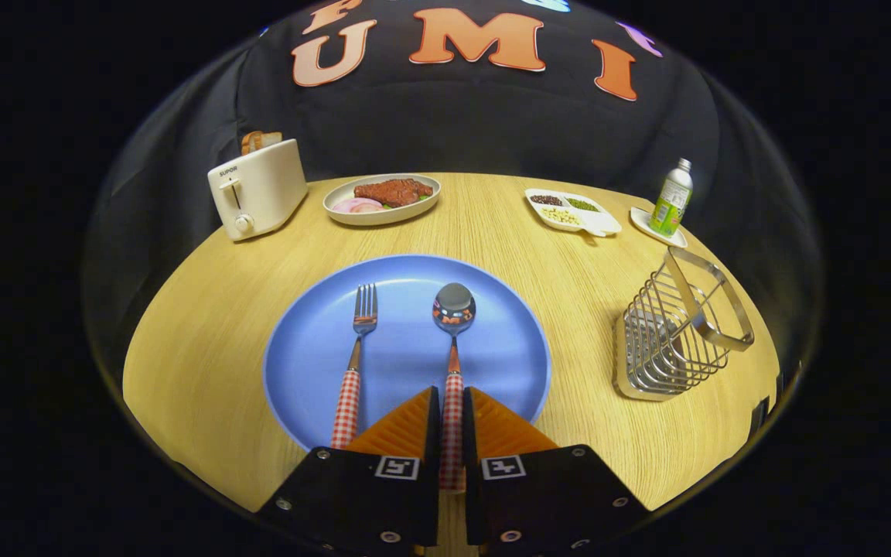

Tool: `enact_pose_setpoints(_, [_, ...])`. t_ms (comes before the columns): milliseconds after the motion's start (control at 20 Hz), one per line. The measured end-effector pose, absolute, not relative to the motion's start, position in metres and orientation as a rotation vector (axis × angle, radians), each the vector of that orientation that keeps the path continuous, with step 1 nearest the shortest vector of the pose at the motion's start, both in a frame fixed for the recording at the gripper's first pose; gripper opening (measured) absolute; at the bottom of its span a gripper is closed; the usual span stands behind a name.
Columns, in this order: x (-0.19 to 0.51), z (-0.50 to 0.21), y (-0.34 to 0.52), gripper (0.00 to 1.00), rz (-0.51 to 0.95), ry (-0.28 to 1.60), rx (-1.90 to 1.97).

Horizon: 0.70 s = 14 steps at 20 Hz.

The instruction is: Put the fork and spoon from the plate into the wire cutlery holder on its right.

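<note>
A blue plate [314, 348] lies on the wooden table just ahead of my fingers. On it lie a fork [358, 340] and a spoon [454, 325], both with red-and-white checked handles, the fork on the left. My gripper [452, 398] has its two fingers closed tight against the spoon's checked handle, one on each side, low over the plate's near rim. The spoon's bowl points away from me and still rests on the plate. The wire cutlery holder [674, 340] stands on the table to the right of the plate, with nothing visible in it.
At the back left stands a cream toaster [256, 189] holding toast. A plate of food [381, 199] sits behind the blue plate. Back right are a divided snack dish [573, 211] and a small green bottle [671, 199] on a coaster. The table's round edge curves close by.
</note>
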<state>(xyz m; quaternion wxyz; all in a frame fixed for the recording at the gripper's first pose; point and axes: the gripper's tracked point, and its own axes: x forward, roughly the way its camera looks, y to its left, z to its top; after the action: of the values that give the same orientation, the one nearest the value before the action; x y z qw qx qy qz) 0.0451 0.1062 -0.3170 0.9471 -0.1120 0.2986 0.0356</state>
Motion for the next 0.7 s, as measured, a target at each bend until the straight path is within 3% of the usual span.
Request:
enact_pose_setpoints(200, [0.043,-0.307,0.105,0.06,0.068,0.612,-0.206])
enact_pose_setpoints(700, [0.024,-0.195,0.05,0.06,0.156,0.644,-0.234])
